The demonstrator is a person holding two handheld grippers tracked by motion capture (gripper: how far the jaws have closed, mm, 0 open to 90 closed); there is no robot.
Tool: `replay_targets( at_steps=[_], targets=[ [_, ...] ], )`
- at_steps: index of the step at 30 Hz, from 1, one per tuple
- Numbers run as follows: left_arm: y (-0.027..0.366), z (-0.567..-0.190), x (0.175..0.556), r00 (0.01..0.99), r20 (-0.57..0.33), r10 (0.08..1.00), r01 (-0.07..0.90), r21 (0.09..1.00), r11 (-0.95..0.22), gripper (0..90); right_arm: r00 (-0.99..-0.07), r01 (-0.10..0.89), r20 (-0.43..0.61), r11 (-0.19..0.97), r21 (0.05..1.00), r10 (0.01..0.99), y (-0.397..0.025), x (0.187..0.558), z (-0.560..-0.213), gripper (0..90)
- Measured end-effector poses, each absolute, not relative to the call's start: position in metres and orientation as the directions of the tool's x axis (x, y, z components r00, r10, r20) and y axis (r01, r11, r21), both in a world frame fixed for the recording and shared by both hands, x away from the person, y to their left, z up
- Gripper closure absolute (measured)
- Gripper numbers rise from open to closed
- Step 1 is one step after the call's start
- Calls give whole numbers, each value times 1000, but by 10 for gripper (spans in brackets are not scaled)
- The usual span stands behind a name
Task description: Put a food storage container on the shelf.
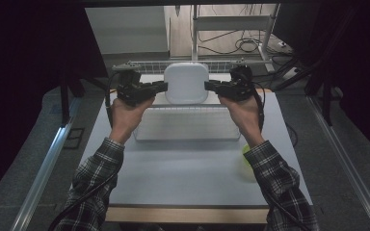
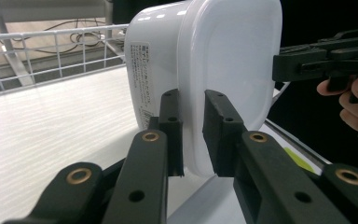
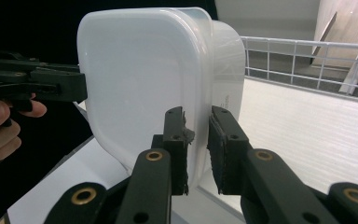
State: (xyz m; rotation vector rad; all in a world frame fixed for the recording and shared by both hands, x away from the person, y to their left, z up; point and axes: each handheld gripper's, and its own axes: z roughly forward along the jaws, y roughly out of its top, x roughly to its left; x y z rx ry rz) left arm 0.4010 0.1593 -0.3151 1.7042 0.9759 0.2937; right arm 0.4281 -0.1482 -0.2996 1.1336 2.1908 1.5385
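A white plastic container (image 1: 186, 83) with rounded corners and a lid is held up on edge over the far half of the table. My left gripper (image 1: 161, 86) is shut on its left rim and my right gripper (image 1: 209, 85) on its right rim. In the left gripper view the lid's rim of the container (image 2: 223, 60) sits pinched in my left gripper (image 2: 193, 133), with the right gripper (image 2: 307, 63) at the far side. In the right gripper view my right gripper (image 3: 197, 142) clamps the container (image 3: 140, 79), and the left gripper (image 3: 51, 86) holds the opposite edge.
A white wire basket (image 1: 188, 126) lies on the pale table (image 1: 183, 168) below the container, with a wire rail (image 1: 149, 65) behind it. A small yellow-green object (image 1: 245, 155) sits by my right sleeve. Cables and a metal frame stand on the floor beyond.
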Motion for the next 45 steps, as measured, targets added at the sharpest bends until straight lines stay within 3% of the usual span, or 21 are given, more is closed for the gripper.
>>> replay_targets(
  at_steps=[10,24,31,37,45],
  targets=[
    [156,-321,405,616,-233,753,434,898,-77,723,-671,471,248,143,871,698,-146,433,-303,765],
    [149,-321,416,618,-199,760,405,910,-92,597,-669,438,206,155,885,714,-140,442,-306,625],
    [144,-325,420,603,-132,787,384,913,-141,522,-664,433,204,148,889,720,-137,448,-309,544],
    [146,-326,425,608,-167,776,394,912,-112,509,-647,427,194,139,894,737,-138,453,-310,494],
    [145,-323,431,589,-156,793,388,915,-109,480,-620,418,180,127,900,763,-135,460,-311,493]
  ],
)
